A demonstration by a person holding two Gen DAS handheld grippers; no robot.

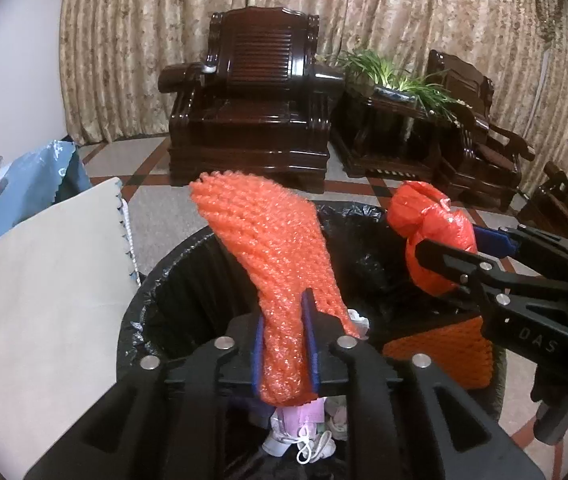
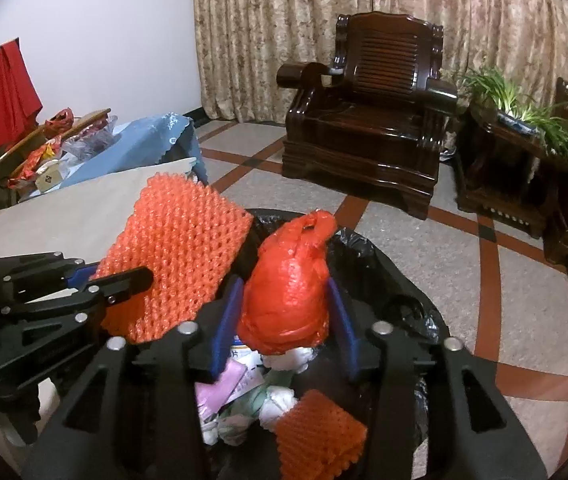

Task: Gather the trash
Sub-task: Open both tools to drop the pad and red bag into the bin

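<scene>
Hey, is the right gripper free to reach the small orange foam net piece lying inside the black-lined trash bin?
Probably not yet: the right gripper has a knotted red plastic bag between its fingers, directly above the net piece.

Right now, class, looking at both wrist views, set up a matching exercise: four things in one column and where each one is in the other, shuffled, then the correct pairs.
Things:
1. foam net sheet
2. red plastic bag
3. small foam net piece
4. potted plant

Places:
A. lying in the bin among the rubbish
B. between the right gripper jaws
C. on the dark wooden stand between the armchairs
D. between the left gripper jaws

Pairs: 1-D, 2-B, 3-A, 4-C
</scene>
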